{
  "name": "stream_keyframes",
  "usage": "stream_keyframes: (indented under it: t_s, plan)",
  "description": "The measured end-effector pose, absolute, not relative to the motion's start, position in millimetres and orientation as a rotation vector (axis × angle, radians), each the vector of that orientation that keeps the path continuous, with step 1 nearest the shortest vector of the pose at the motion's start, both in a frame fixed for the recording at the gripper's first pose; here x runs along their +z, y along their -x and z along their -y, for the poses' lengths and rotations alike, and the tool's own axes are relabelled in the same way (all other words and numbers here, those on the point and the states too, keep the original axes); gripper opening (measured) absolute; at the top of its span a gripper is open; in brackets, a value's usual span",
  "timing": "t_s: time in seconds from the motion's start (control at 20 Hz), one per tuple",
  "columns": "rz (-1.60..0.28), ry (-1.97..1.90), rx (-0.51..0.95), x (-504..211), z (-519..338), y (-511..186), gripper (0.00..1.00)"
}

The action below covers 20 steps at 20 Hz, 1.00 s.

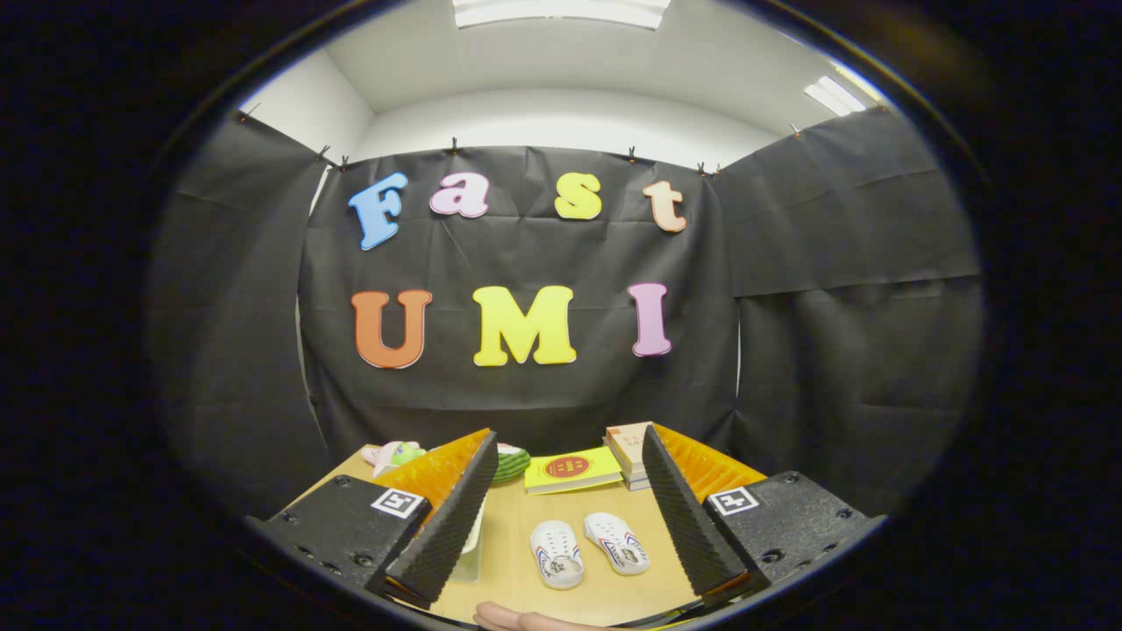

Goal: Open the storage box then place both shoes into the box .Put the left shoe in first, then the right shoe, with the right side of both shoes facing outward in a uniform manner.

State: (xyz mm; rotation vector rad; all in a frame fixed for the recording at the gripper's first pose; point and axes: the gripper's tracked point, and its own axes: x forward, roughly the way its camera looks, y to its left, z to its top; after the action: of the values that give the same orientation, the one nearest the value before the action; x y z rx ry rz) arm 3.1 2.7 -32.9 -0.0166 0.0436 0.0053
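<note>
Shoes (592,549) side by side on table (513,543) | claw (561,517) raised above, wide open, empty

A: Any writing you can make out?
B: None. The yellow-green book (572,470) beyond the small white shoes (589,549) bears a red round emblem, too small to read.

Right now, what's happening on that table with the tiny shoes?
A hand-held gripper hovers above a light wooden table, its two ridged black fingers wide apart and holding nothing. Just ahead, between them, two small white shoes lie side by side, untouched. Beyond sit a yellow book, a stack of pale books and a green striped thing. A clear box edge peeks beside the left finger. Part of a person's hand shows nearest us.
</note>
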Motion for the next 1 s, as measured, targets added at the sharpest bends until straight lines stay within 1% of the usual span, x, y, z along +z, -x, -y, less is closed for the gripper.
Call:
stream_keyframes:
  t_s: [0.25,0.45,0.8,0.9,1.0]
  plan:
    - [-0.102,-0.005,0.036,-55,-9,-12,1.0]
    - [-0.104,0.007,0.022,-65,-7,-26,1.0]
    - [-0.192,-0.029,0.042,-92,-11,-75,1.0]
    - [-0.248,-0.022,0.08,-113,-20,-94,1.0]
    - [-0.35,-0.039,0.135,-145,-31,-108,1.0]
